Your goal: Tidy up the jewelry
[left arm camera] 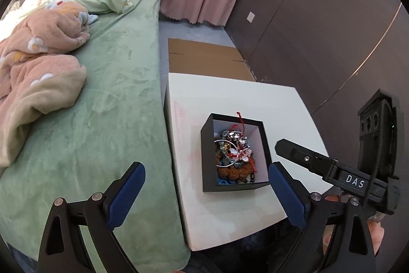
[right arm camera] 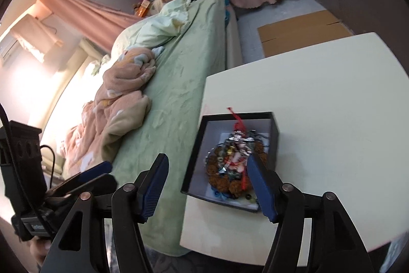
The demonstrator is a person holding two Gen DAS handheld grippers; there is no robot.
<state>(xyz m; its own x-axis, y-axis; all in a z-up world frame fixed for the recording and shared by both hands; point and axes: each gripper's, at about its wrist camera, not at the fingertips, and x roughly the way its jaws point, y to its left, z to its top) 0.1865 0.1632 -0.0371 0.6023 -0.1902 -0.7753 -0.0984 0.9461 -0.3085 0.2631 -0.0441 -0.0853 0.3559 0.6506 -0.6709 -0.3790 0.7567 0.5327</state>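
Both sets of tongs stand released and empty, left gripper (left arm camera: pixel 205 183) wide, right gripper (right arm camera: pixel 208 186) parted, above the square black cardboard box (left arm camera: pixel 208 160) on the smooth white table (left arm camera: pixel 230 94); inside, a tangled heap of beads, silver chain and red cord (left arm camera: pixel 235 152) – best to pinch one loose strand, lifting slowly so the knot doesn't follow

A black open box (left arm camera: pixel 234 186) with a white inside sits on the white table (left arm camera: pixel 230 94), near the edge by the bed. Tangled jewelry (left arm camera: pixel 234 155) fills it: silver chains, brown beads, red cord.
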